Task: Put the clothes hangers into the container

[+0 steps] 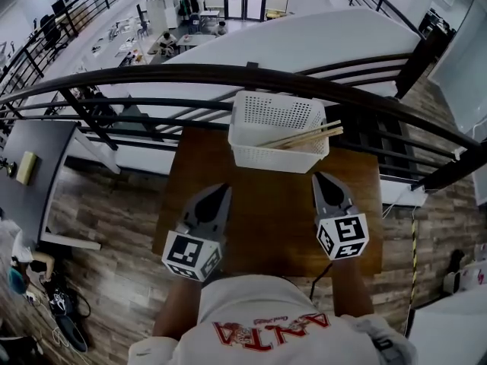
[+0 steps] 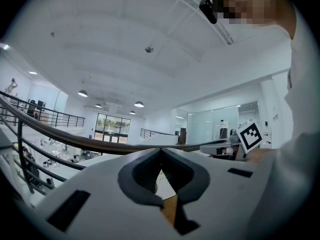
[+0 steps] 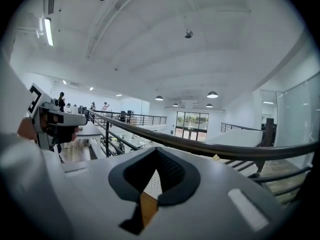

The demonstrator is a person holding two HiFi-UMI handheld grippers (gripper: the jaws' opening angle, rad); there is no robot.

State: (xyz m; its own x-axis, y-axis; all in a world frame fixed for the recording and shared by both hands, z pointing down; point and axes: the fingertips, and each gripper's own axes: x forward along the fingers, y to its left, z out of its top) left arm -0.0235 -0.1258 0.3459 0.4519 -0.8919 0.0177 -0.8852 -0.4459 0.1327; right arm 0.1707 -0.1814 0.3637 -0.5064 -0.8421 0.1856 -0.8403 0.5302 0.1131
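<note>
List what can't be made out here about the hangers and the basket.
- Hanger count: head view, the wall of the white basket hides all but two wooden hanger bars over its rim.
- Table and basket: both gripper views, the shut left claw and right claw block all but a sliver.
- Table's near edge: head view, the person's shirt covers it.

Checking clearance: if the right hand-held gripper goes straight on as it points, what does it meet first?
Probably the front wall of the white basket, near its right corner. The right hand-held gripper, shut and empty, has only bare table before it; depth is hard to judge.
</note>
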